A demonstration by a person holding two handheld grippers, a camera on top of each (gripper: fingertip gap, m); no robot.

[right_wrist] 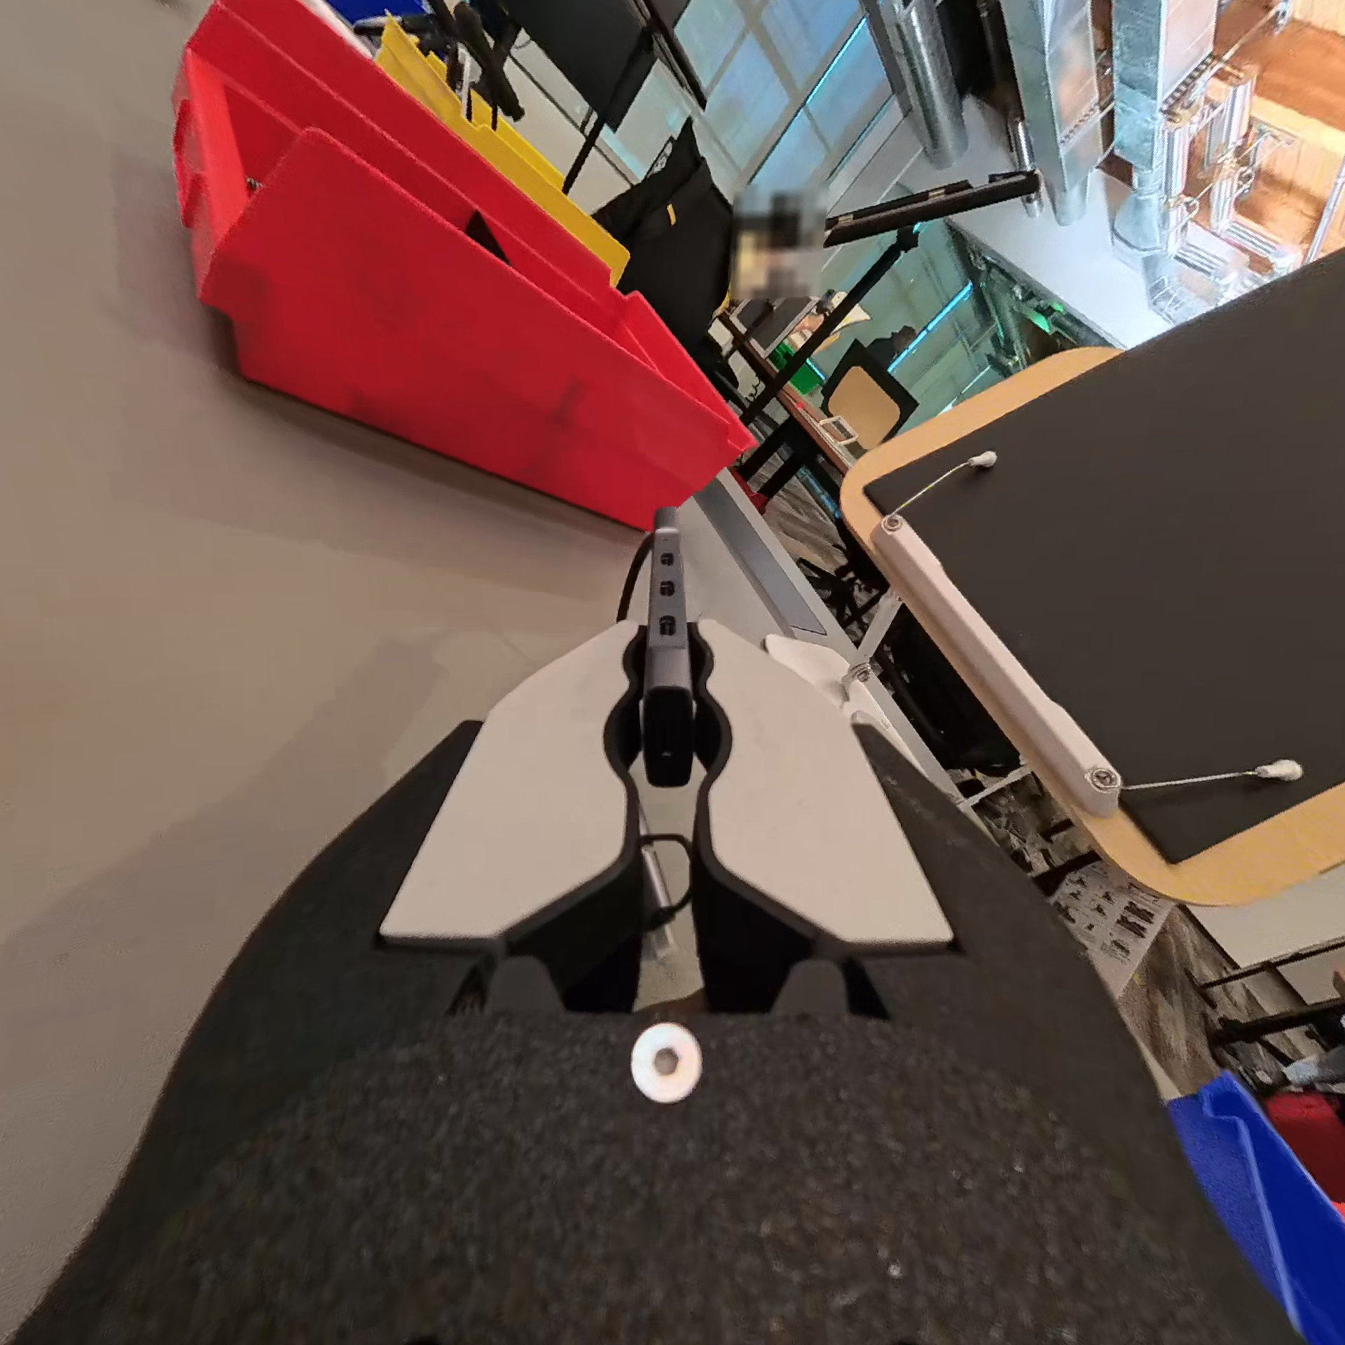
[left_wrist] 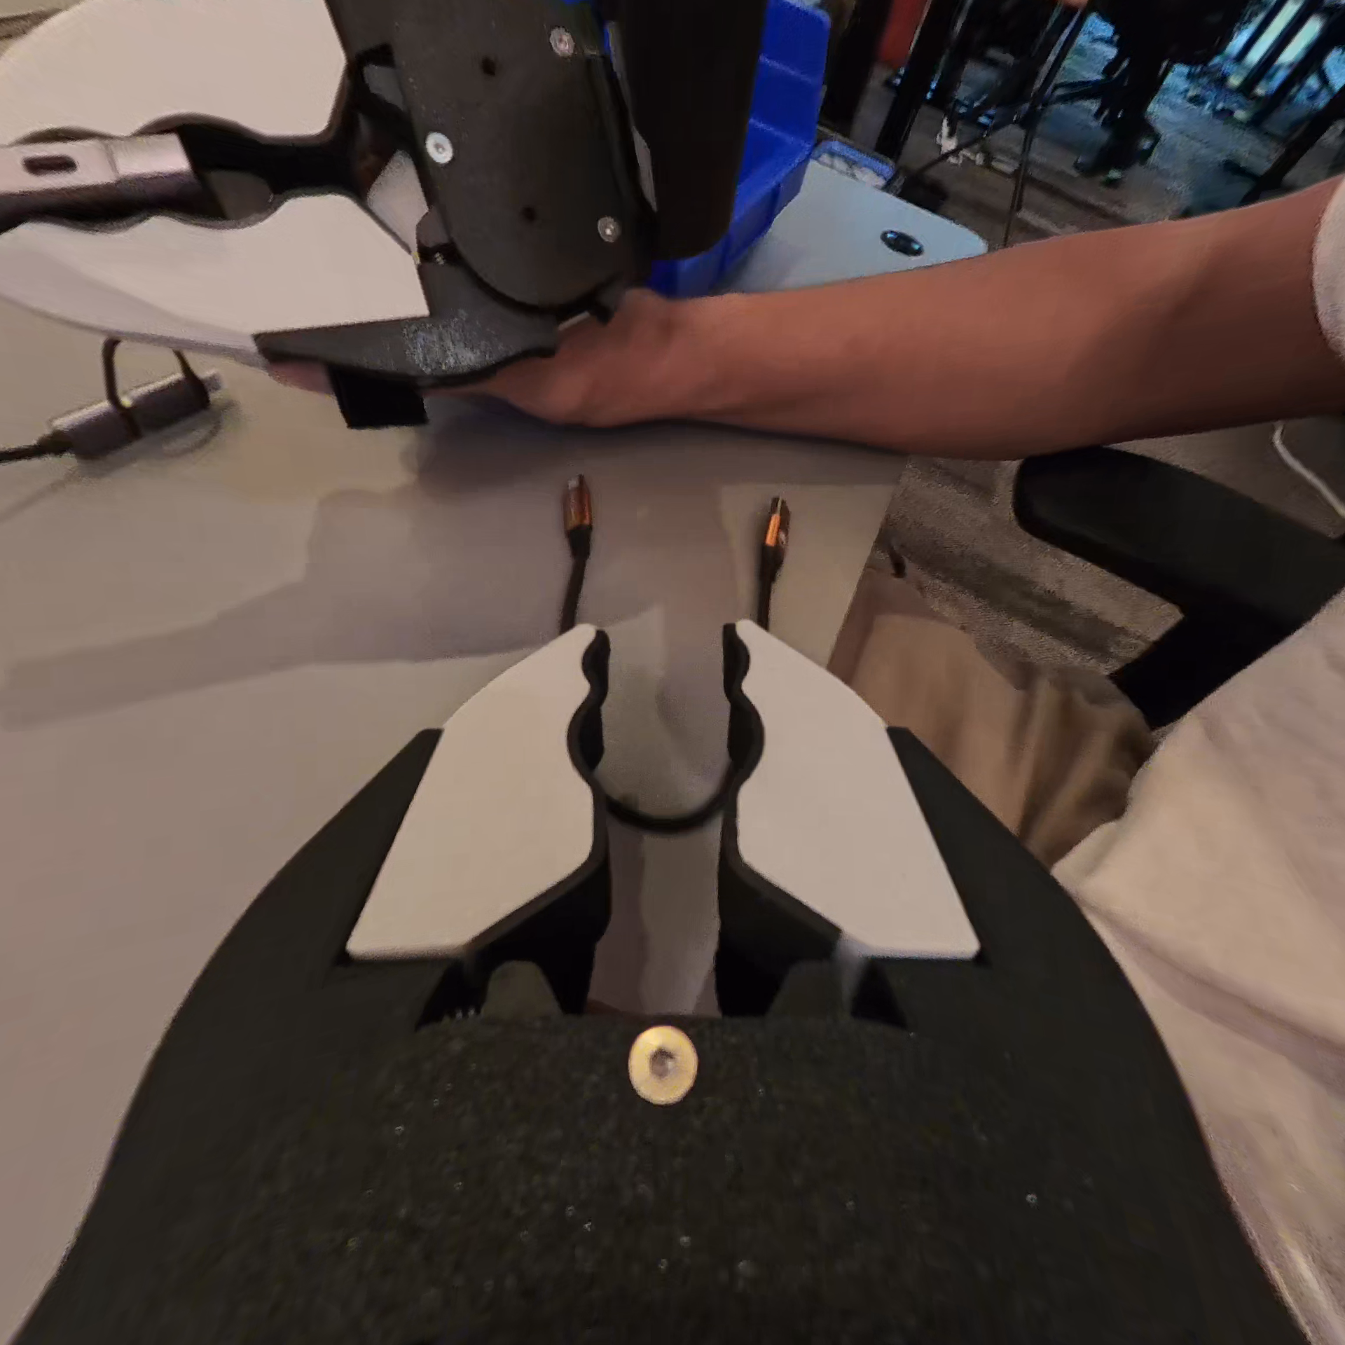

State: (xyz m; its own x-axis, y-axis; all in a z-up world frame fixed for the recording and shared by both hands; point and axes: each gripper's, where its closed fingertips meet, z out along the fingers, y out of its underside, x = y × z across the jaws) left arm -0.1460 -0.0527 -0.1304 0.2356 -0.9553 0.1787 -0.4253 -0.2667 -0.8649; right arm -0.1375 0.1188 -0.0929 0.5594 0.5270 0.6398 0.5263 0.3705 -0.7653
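The right gripper [right_wrist: 664, 680] clamps a grey hub [right_wrist: 666, 655] above the bench [right_wrist: 218, 582]; the left gripper [left_wrist: 662, 640] hangs part-open, empty, behind two cable plugs [left_wrist: 578, 509] near the bench's edge.

Soft indoor light (fisheye-warped edges), slight blur.

Two cable plugs [left_wrist: 578, 509] lie side by side on the bench [left_wrist: 218, 582], just ahead of the left fingers [left_wrist: 793, 728]. A hub [right_wrist: 666, 655] sits between the right fingers [right_wrist: 553, 786], bins [right_wrist: 437, 327] behind it.
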